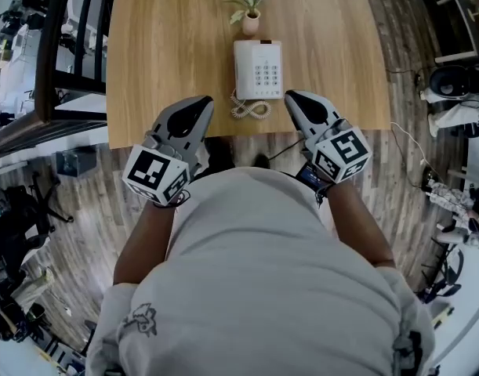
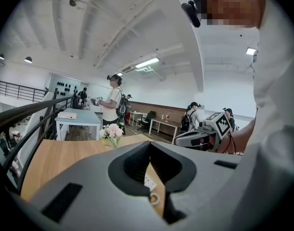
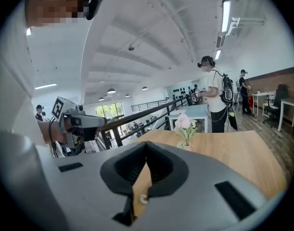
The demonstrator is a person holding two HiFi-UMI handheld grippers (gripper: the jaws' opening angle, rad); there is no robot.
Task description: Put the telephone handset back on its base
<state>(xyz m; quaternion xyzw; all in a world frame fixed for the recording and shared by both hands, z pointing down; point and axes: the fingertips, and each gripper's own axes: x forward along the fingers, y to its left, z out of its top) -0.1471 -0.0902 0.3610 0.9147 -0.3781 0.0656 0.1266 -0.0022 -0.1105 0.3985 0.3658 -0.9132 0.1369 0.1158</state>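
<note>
A white telephone [image 1: 258,69] stands near the front middle of the wooden table [image 1: 161,53]. Its handset [image 1: 244,67] appears to lie along the left side of the base, beside the keypad. The coiled cord [image 1: 249,110] lies in front of it and shows through the jaw gaps in both gripper views. My left gripper [image 1: 200,106] hovers at the table's front edge, left of the cord. My right gripper [image 1: 294,99] hovers right of it. Both are shut with nothing held, and neither touches the phone.
A small vase of pink flowers [image 1: 250,18] stands just behind the phone. A dark railing [image 1: 51,45] runs along the table's left. Cables and gear [image 1: 451,202] lie on the floor at right. People [image 3: 216,93] stand among other tables farther off.
</note>
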